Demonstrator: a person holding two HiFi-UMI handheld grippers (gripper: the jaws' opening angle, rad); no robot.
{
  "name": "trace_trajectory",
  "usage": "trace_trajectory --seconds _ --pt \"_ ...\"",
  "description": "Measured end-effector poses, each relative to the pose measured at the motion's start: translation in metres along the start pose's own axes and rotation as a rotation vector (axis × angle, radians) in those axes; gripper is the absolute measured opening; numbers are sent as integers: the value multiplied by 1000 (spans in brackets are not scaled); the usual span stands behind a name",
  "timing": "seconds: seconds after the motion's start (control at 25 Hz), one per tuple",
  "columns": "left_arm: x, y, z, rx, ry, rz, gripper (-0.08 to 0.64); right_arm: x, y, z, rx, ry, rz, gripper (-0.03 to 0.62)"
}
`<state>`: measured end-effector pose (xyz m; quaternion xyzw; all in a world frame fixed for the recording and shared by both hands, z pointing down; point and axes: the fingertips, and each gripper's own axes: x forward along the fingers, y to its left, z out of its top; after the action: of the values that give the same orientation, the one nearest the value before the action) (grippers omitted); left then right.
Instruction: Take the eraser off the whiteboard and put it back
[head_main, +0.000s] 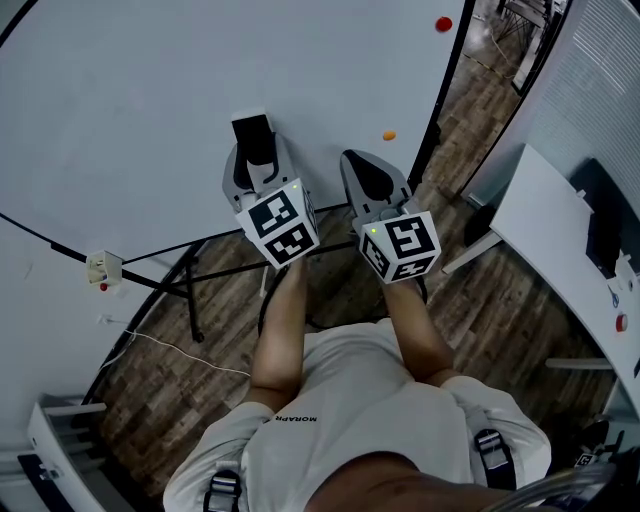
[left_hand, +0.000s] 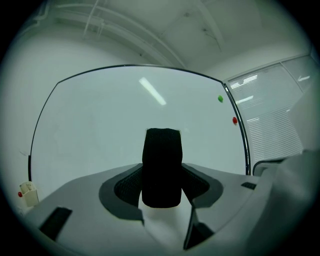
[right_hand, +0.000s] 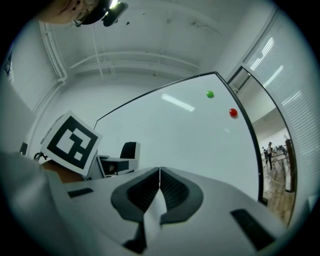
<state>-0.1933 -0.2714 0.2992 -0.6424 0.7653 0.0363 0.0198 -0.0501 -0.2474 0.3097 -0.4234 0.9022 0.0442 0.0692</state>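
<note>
My left gripper is shut on the black eraser, which stands upright between its pads. In the left gripper view the eraser fills the gap between the jaws of the left gripper, with the whiteboard straight ahead. I cannot tell whether the eraser touches the whiteboard. Beside it on the right, my right gripper is shut and empty. The right gripper view shows the right gripper with its jaws pressed together, and the eraser off to the left.
A red magnet and an orange magnet stick near the board's right edge. A small white box hangs at its lower left. The board's stand legs cross the wooden floor. A white desk stands at the right.
</note>
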Motion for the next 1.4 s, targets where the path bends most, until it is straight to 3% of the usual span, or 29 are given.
trace_trajectory --seconds 0.4,1.4 --pt "-9 -14 -12 6 8 -40 225 -4 -5 -4 2 7 -17 14" --pt "-47 -42 -1 43 -52 -111 225 -18 -15 -2 1 3 -56 14"
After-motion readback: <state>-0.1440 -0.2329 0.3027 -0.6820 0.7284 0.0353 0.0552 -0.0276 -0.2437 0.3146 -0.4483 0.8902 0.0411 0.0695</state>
